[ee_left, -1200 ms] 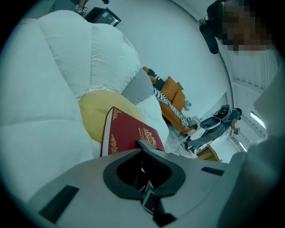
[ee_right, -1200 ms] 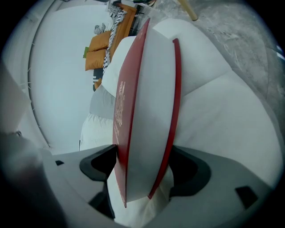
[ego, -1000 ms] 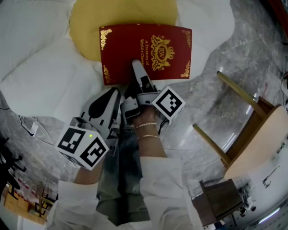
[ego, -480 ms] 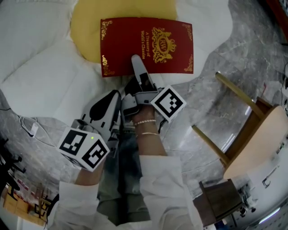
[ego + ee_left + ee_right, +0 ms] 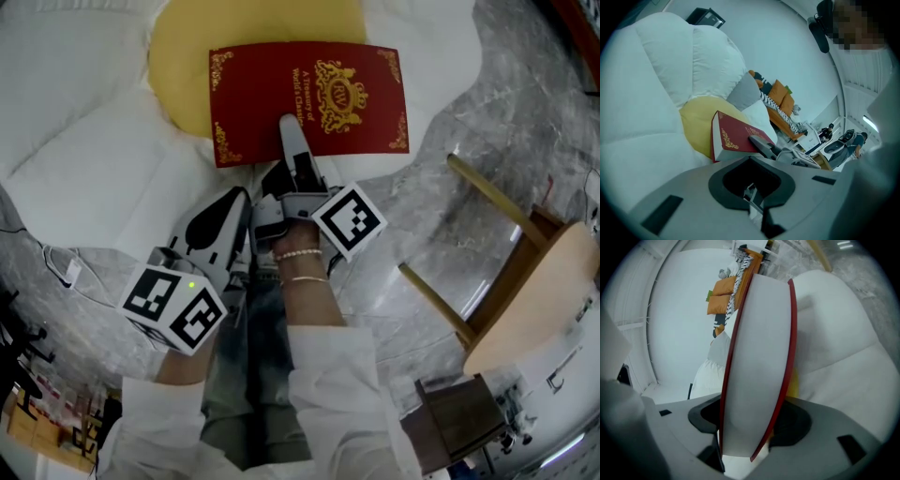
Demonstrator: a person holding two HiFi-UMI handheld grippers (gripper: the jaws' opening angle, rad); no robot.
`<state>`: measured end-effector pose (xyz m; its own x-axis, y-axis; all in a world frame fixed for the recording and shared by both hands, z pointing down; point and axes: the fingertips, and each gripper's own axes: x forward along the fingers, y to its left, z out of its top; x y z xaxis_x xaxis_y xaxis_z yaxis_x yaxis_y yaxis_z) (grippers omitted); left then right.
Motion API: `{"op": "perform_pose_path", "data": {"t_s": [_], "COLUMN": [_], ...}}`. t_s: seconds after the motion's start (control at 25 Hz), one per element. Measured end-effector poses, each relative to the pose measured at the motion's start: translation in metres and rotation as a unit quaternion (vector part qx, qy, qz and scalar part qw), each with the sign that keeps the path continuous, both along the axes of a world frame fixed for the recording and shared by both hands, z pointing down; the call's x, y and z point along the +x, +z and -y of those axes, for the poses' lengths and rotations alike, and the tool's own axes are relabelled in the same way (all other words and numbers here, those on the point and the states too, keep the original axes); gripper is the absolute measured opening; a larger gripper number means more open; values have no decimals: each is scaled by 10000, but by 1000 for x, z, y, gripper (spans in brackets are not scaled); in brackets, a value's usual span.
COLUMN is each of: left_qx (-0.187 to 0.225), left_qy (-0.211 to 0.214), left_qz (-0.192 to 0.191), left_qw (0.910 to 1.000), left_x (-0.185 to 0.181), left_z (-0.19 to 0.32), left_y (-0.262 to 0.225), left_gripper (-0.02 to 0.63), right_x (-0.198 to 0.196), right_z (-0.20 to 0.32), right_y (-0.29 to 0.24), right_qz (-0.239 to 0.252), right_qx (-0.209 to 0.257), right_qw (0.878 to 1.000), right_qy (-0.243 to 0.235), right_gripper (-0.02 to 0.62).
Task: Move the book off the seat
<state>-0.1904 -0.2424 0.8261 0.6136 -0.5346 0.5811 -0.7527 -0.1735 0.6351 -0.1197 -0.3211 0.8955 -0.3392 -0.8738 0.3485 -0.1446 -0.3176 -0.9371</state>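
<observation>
Two tongs work at the white seat [image 5: 103, 178]. The right tongs [image 5: 292, 141] clamp the near edge of the red book [image 5: 305, 98] — the jaws have just been closing, with the page block between them. The book's far edge rests on the yellow cushion [image 5: 187, 56]. The left tongs [image 5: 230, 202] hang just beside, jaws together, empty. Right of the seat, marble floor [image 5: 506, 103] runs to a wooden chair [image 5: 525, 281].

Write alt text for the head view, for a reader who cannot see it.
From above, the right gripper grips the near edge of a red book with gold print, its jaws having just been closing on it, over the yellow cushion of a white seat. The left gripper rests beside it, shut and empty.
</observation>
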Motion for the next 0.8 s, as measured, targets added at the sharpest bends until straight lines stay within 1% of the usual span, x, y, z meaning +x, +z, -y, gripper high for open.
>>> {"op": "perform_pose_path", "data": {"t_s": [0.12,0.2,0.32,0.36,0.56,0.8], "left_qx": [74,132,220,255,406,562], "left_qy": [31,51,94,114,210,266], "left_qz": [21,27,45,57,138,172], "left_qw": [10000,9999,9997,9996,9989,9979], "left_x": [-1,-2,-1,0,-1,0], "left_z": [6,9,14,16,24,33], "left_y": [-9,-17,-31,-35,-53,-88], "left_gripper": [6,6,6,6,6,6], "right_x": [-2,-4,4,7,17,19], "right_z": [5,2,-4,-5,-6,-13], "right_y": [-15,-24,-31,-35,-59,-98], "right_qz": [-294,-518,-1102,-1212,-1560,-1777], "right_qx": [56,-1,-155,-176,-237,-268], "right_qw": [9995,9985,9928,9914,9863,9821], "right_qy": [-65,-179,-432,-464,-483,-566], "right_gripper": [276,270,267,265,262,262]}}
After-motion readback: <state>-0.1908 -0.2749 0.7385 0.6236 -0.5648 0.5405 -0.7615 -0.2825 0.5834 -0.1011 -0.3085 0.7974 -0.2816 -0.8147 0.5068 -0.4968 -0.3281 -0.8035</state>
